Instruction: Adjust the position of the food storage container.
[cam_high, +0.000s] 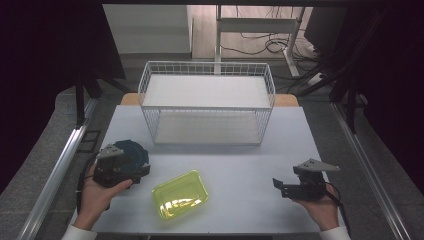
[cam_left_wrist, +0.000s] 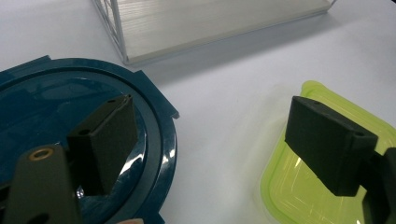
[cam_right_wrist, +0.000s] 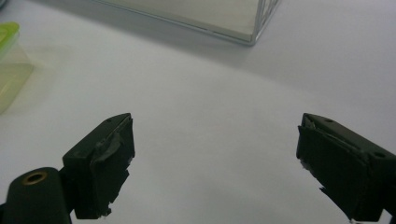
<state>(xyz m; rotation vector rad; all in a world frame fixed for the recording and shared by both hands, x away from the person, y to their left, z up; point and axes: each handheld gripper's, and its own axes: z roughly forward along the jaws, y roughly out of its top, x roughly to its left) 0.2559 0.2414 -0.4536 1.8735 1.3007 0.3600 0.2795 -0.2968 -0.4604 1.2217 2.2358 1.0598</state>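
**Approach step: left tongs over the dark blue lid**

The step in hand appears to be the approach to a pick-up. The left tongs (cam_high: 136, 172) hover with jaws apart and nothing between them; in the left gripper view one jaw stands over the dark blue lid (cam_left_wrist: 60, 116), the other over the green container (cam_left_wrist: 322, 186). The lid lies flat on the surface (cam_high: 240, 165), in front of the wire basket (cam_high: 207, 102) and toward its left end. The green container rests just to the right of the lid, farther from the basket.

The next move likely calls for lowering the left tongs to straddle the lid's rim, then closing on it.

Pose: the left hand (cam_high: 100, 192) holds its tongs over the lid's near edge, angled toward the container. The right tongs (cam_high: 277, 186), jaws apart and empty, are held level, well apart from the basket at its right front, pointing toward the container
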